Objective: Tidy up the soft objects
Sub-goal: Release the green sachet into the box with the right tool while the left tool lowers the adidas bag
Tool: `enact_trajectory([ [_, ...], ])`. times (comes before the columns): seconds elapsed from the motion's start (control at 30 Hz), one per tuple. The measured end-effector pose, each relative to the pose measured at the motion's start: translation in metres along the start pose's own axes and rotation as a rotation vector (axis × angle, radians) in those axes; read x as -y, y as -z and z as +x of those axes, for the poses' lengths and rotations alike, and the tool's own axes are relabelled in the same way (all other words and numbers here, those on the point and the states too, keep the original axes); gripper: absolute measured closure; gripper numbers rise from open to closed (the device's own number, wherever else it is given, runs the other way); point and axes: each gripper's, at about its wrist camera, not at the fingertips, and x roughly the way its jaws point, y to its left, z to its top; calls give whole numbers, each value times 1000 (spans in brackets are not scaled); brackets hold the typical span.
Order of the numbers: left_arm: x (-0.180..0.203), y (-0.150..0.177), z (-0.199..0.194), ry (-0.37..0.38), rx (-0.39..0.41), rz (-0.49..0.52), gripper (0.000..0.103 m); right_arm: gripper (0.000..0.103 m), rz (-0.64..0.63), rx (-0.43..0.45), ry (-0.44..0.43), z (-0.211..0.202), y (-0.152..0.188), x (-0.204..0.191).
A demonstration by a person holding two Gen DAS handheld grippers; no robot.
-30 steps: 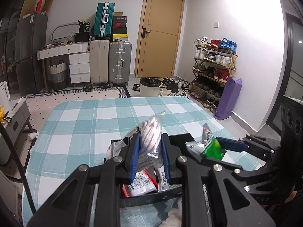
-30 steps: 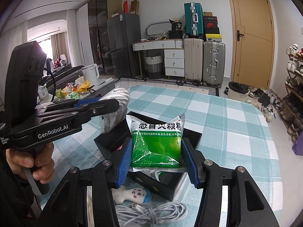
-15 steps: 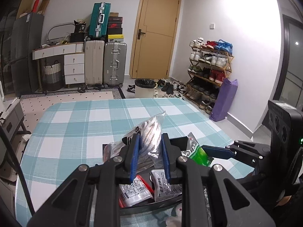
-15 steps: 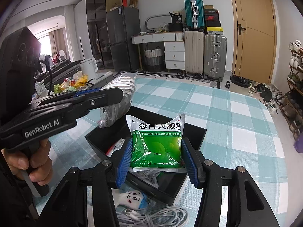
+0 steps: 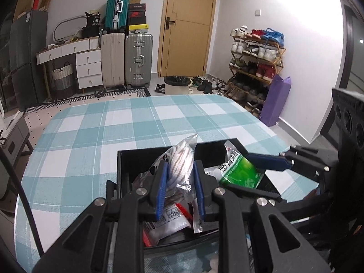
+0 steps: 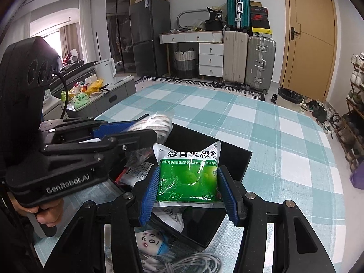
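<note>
My left gripper [image 5: 179, 182] is shut on a clear bag of striped rope-like material [image 5: 182, 159] and holds it over the black box [image 5: 136, 157]. It also shows in the right wrist view [image 6: 157, 125]. My right gripper [image 6: 187, 182] is shut on a green and white medicine pouch [image 6: 187, 175], held over the same black box [image 6: 234, 163]; the pouch shows in the left wrist view [image 5: 238, 170]. White and red sachets [image 5: 168, 220] lie inside the box.
The box stands on a teal checked tablecloth [image 5: 136, 122]. A small white doll with a blue part [image 6: 152, 241] and a grey cable [image 6: 193, 264] lie on the cloth in front of the box. Suitcases, a door and a shoe rack stand beyond.
Both grippers have lowered with their loads toward the box. The left gripper's bag now hangs closer over the box interior. Both grips are unchanged.
</note>
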Motion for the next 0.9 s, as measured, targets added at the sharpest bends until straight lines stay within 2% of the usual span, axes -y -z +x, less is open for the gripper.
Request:
enact_trajectory([
  [0.17, 7, 3, 1, -17, -15, 41, 82, 51, -27, -13, 19, 5, -2, -1],
  [0.43, 6, 9, 5, 1, -60, 33, 77, 51, -54, -55, 50, 12, 0, 1],
  [0.67, 7, 13, 6, 5, -75, 26, 73, 51, -62, -53, 45, 10, 1, 2],
  [0.8, 7, 16, 9, 2, -92, 25, 66, 51, -80, -57, 42, 10, 3, 2],
  [0.9, 2, 17, 13, -2, -124, -6, 53, 51, -89, -57, 43, 8, 4, 1],
])
